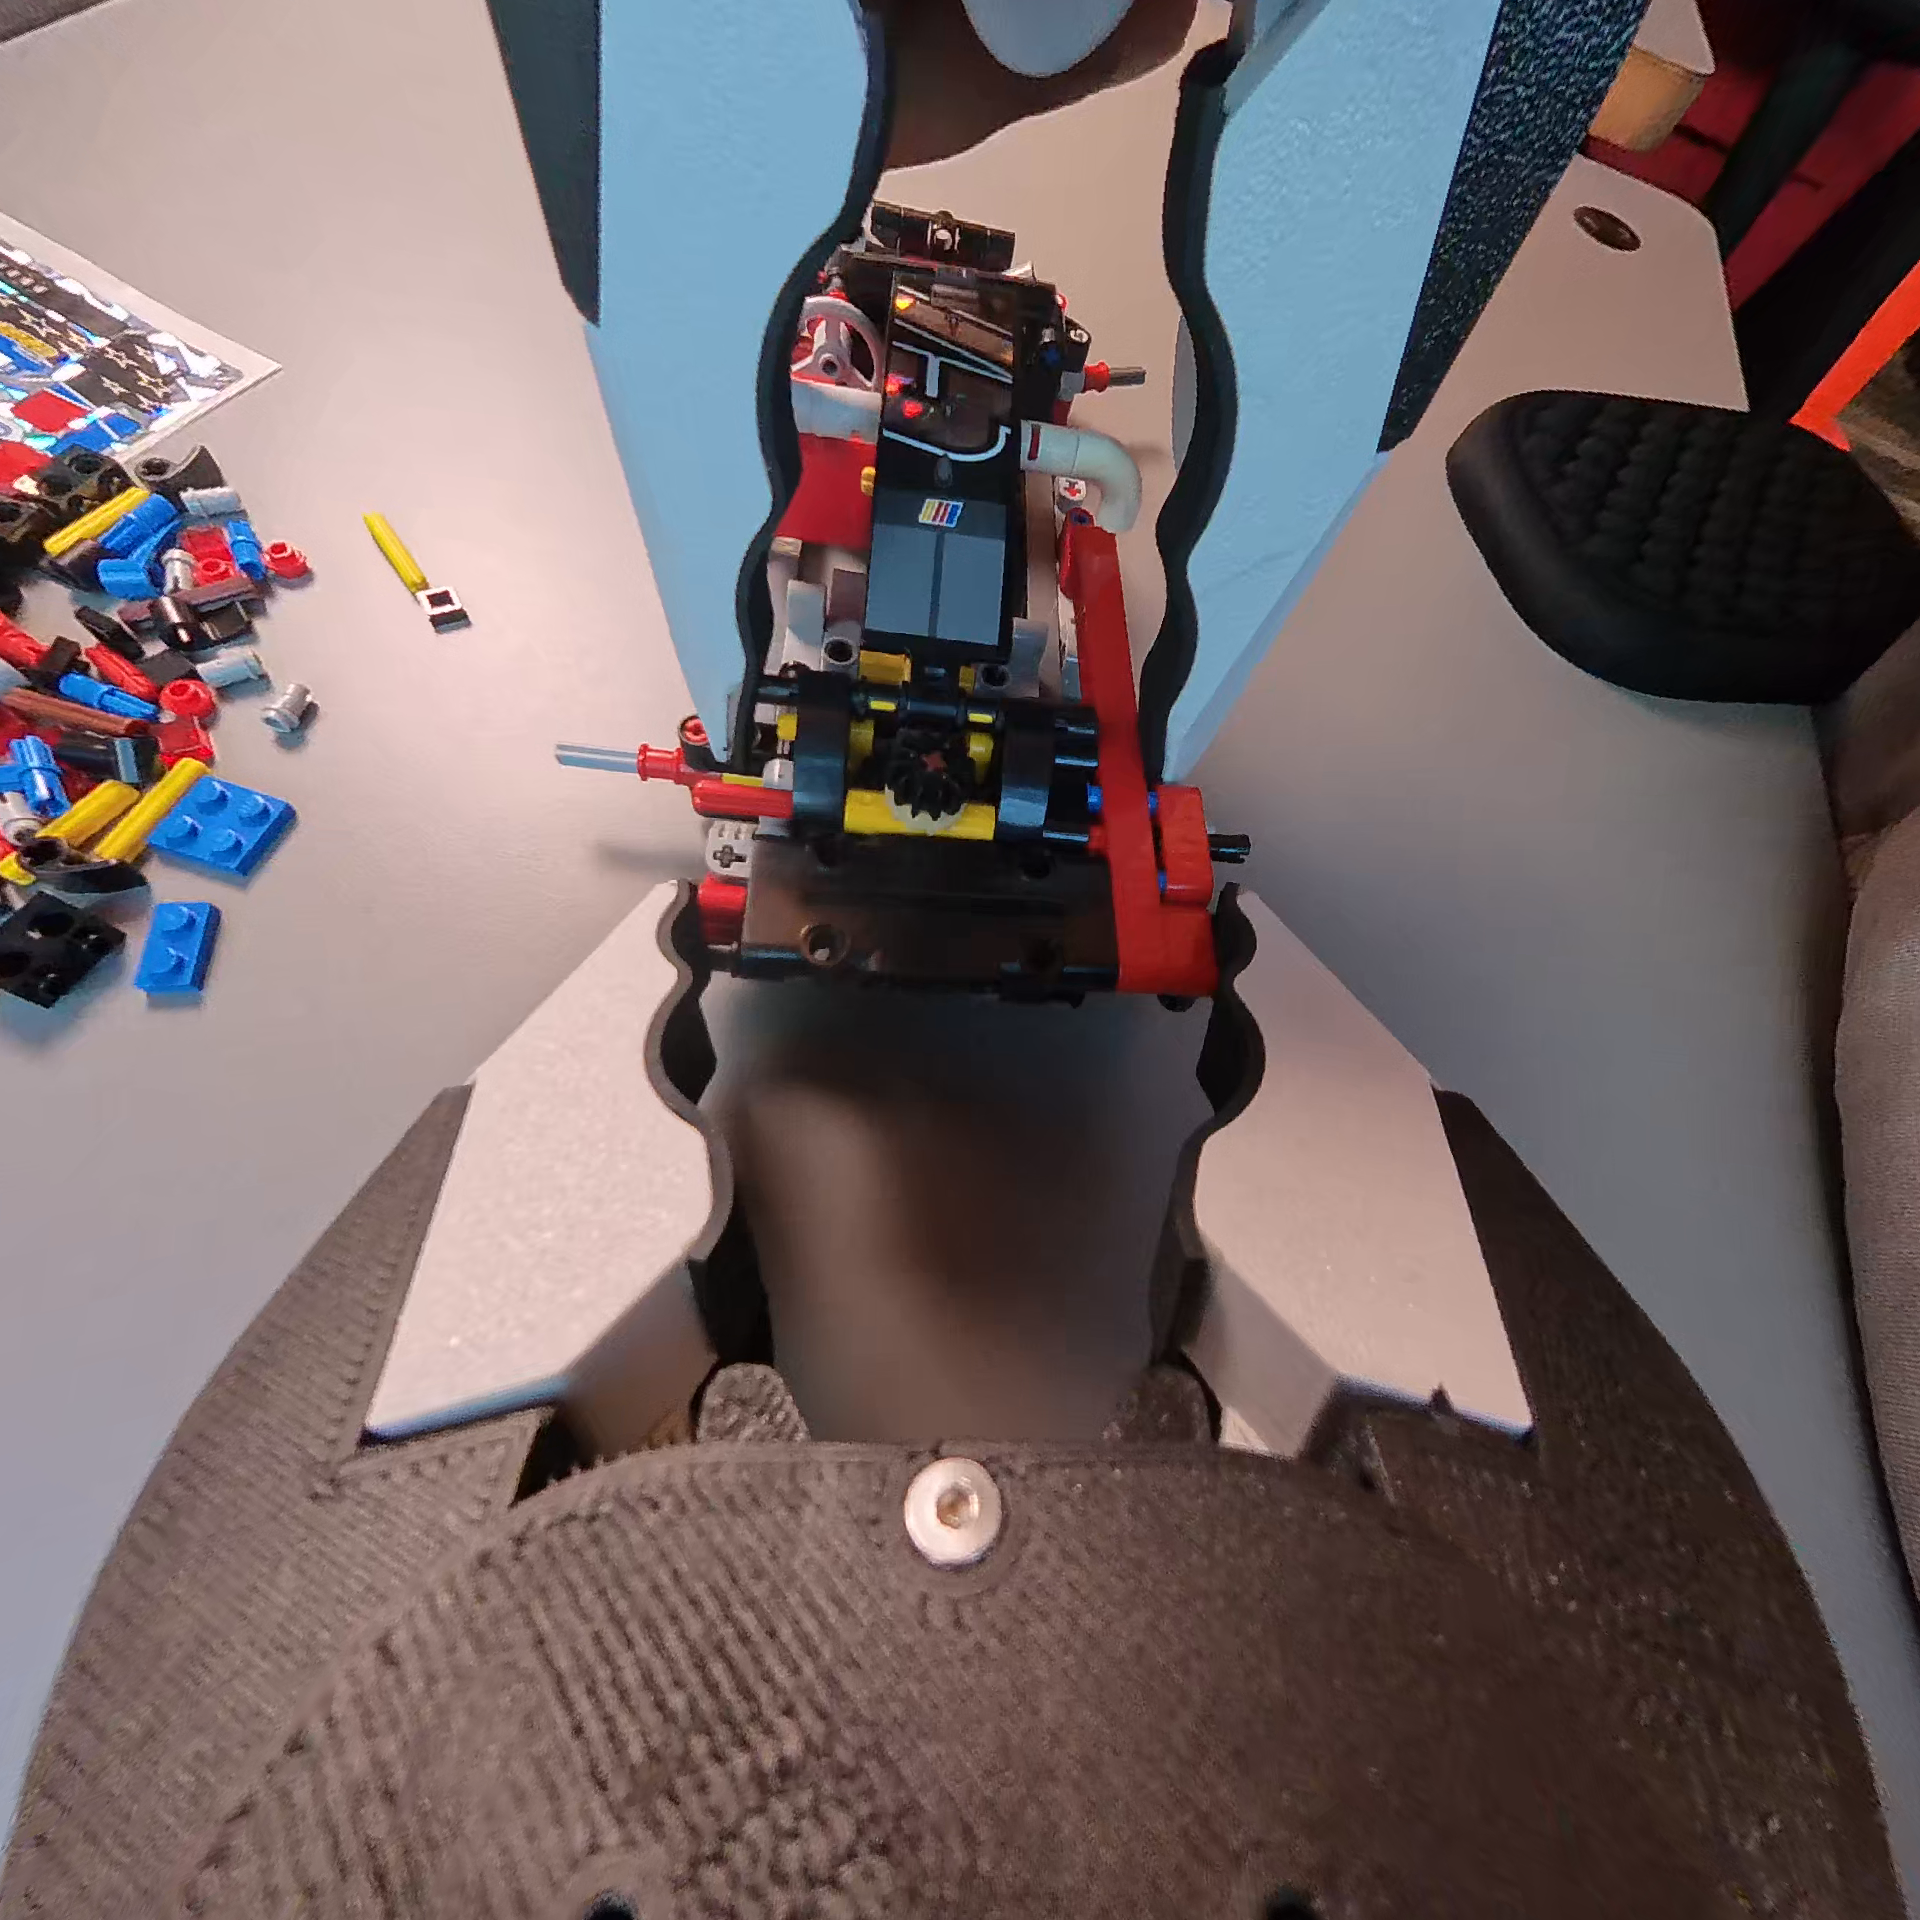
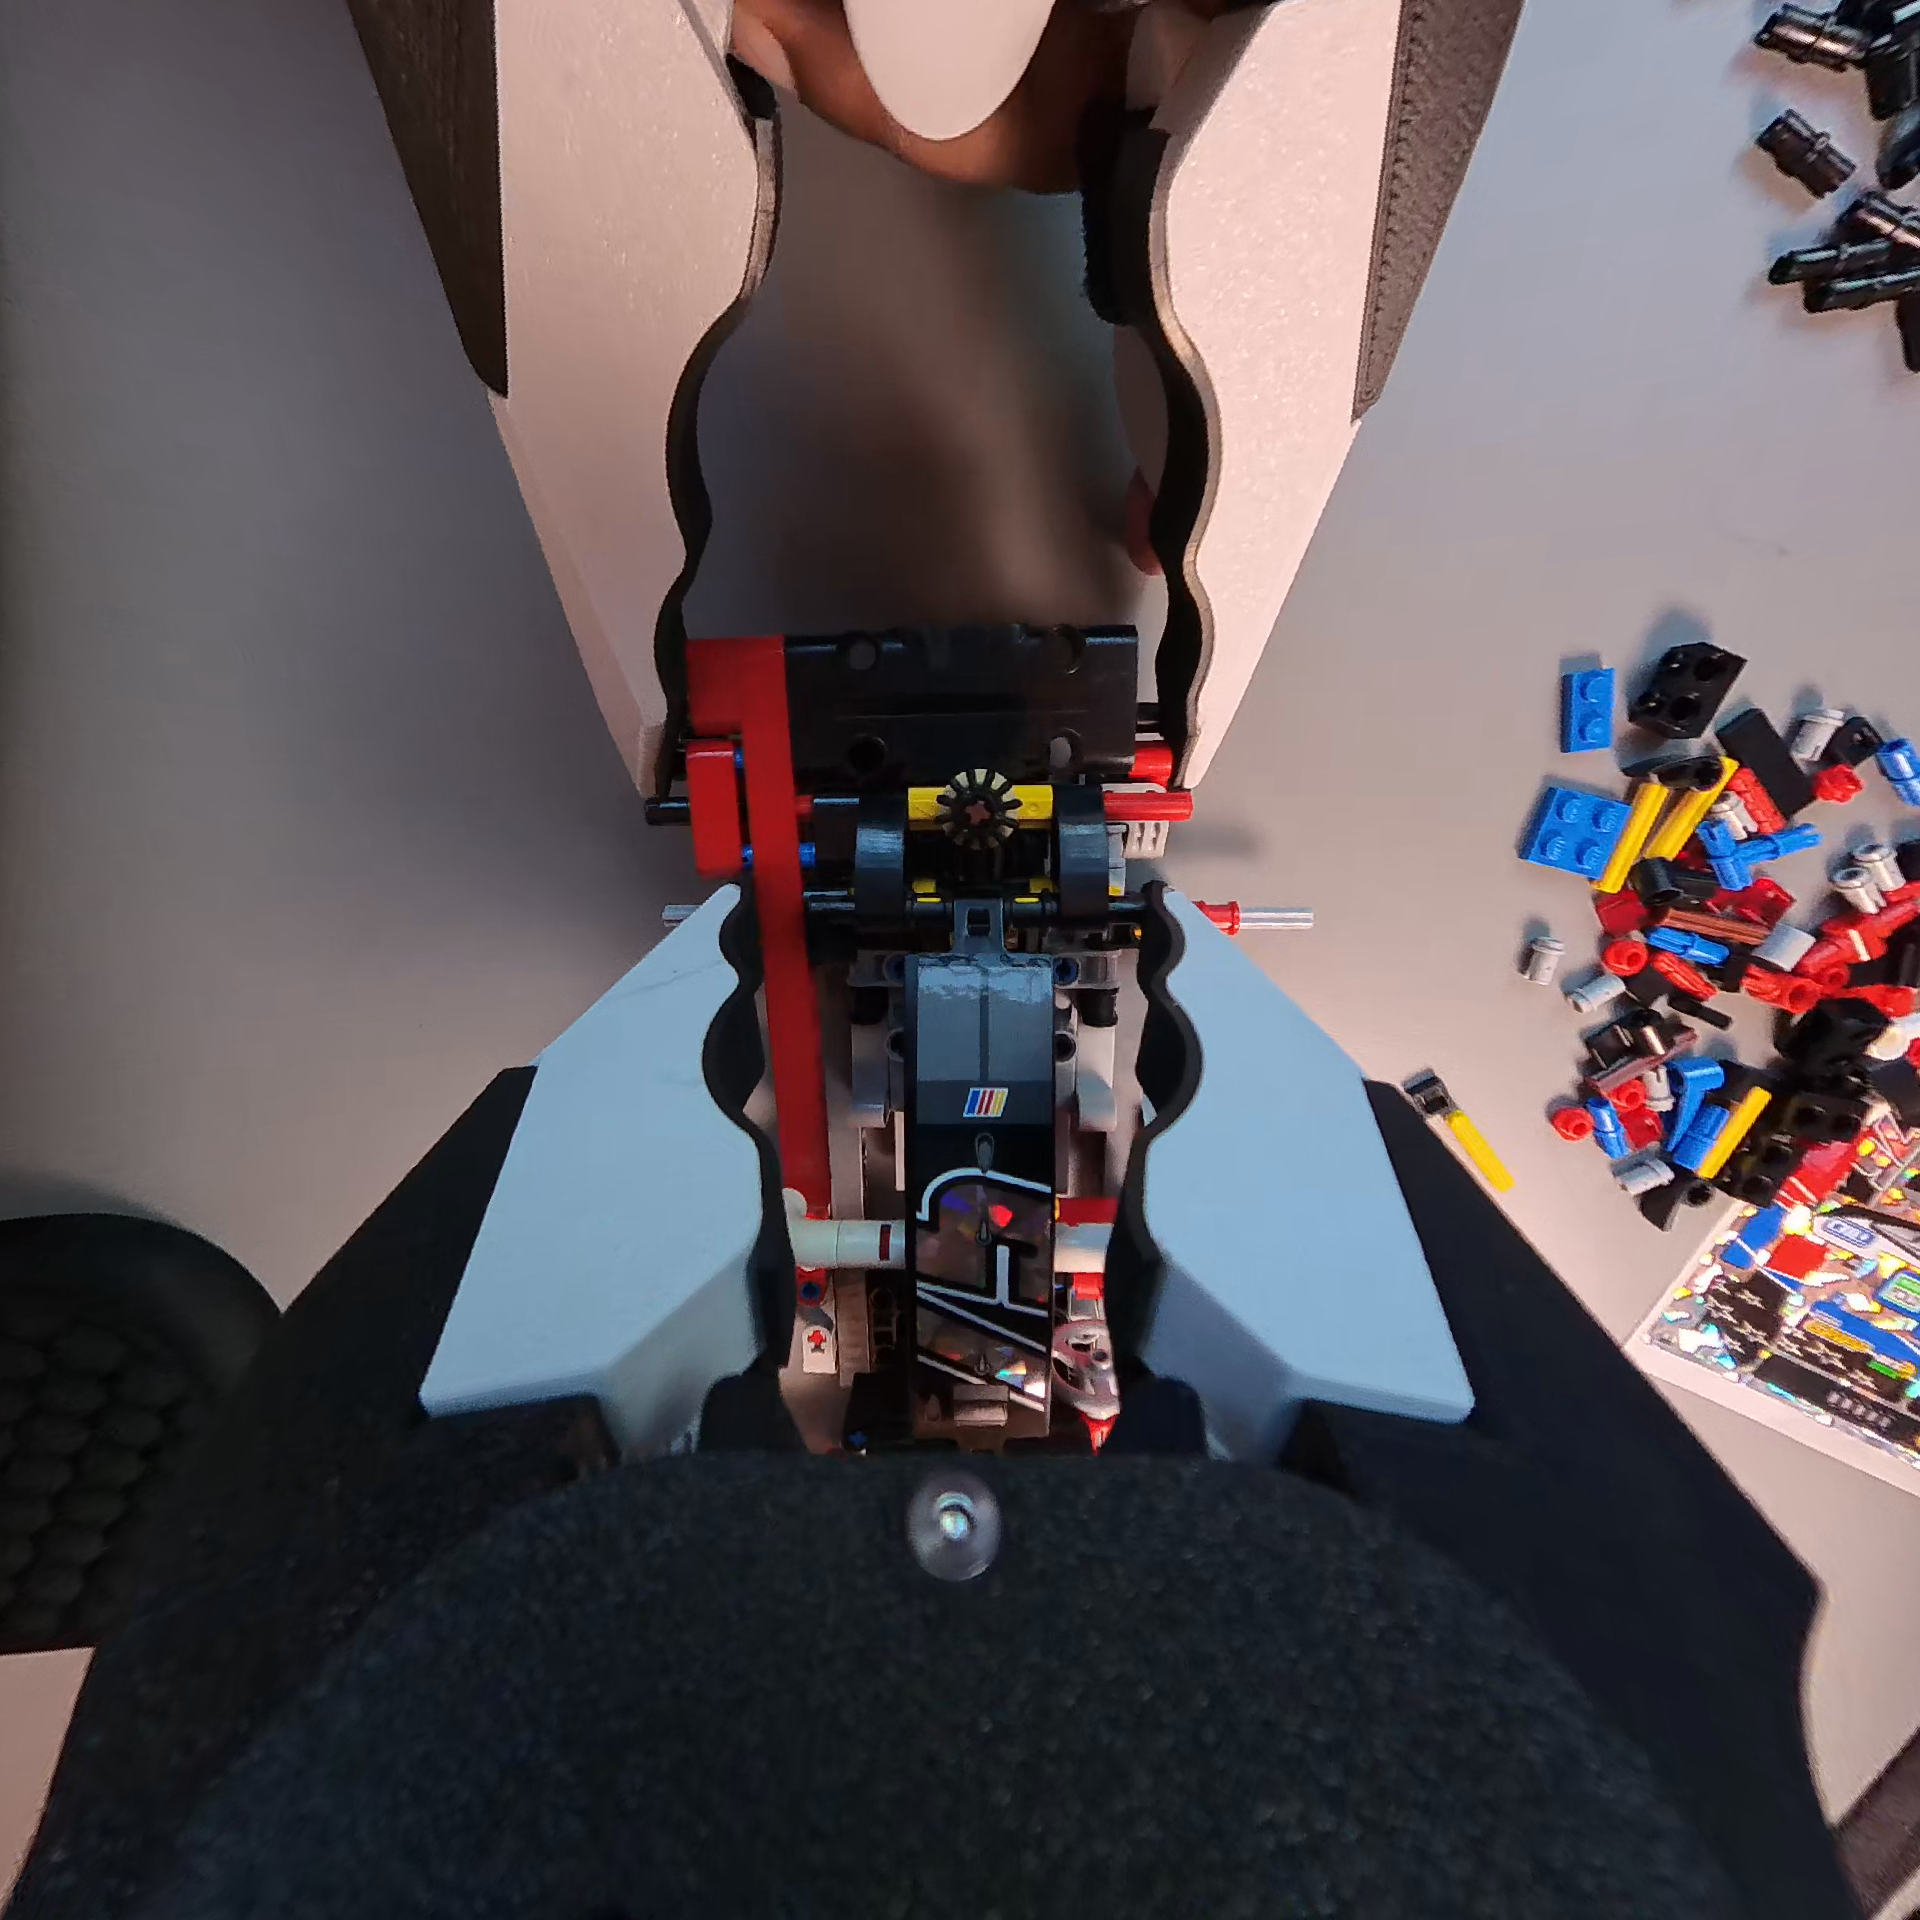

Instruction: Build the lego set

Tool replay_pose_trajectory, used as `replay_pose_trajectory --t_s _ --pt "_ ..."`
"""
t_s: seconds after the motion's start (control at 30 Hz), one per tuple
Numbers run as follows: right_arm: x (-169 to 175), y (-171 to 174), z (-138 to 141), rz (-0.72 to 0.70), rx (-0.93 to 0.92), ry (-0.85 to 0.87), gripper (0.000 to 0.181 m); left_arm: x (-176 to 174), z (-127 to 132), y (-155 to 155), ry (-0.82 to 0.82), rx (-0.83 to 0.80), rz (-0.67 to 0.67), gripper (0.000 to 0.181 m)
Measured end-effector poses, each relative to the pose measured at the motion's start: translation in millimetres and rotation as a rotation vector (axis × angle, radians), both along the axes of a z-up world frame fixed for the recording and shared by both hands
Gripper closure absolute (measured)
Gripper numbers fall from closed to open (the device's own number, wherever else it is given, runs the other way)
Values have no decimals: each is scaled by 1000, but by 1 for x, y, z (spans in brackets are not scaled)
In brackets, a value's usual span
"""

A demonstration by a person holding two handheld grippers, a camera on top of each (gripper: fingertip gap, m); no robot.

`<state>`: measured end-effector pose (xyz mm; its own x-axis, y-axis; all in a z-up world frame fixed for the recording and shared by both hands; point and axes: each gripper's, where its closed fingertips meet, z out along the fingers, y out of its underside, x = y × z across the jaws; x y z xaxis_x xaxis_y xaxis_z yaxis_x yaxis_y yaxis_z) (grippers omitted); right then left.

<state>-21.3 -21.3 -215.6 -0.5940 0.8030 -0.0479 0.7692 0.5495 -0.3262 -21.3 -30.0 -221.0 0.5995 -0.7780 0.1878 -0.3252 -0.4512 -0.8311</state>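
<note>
A partly built lego car (image 1: 940, 561), black and red with a yellow gear section and a red beam along one side, is held over the grey table (image 1: 416, 260) between both grippers. My left gripper (image 1: 961, 914) is shut on the car's black end block. My right gripper (image 2: 948, 904) is shut around the car's (image 2: 977, 1049) long middle body from the opposite end. Each gripper also shows from above in the other's view: the right gripper (image 1: 945, 758) and the left gripper (image 2: 925, 758).
A pile of loose lego pieces (image 1: 114, 665) (image 2: 1745, 935) lies beside a shiny sticker sheet (image 1: 94, 353) (image 2: 1808, 1340). A yellow axle (image 1: 400, 551) lies apart. Black pins (image 2: 1860, 156) lie farther off. A black chair armrest (image 1: 1683, 540) sits past the table edge. Only a small space, under 4 cm, lies between the two pairs of fingers.
</note>
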Motion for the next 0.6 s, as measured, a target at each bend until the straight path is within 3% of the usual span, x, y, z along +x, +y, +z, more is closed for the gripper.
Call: replay_pose_trajectory --t_s 0.5,0.6 --pt "2 -1 0 -35 7 -3 109 0 0 -1 -5 -2 -29 86" --pt "7 -4 0 -28 16 -27 94 1 0 -1 3 5 -23 85"
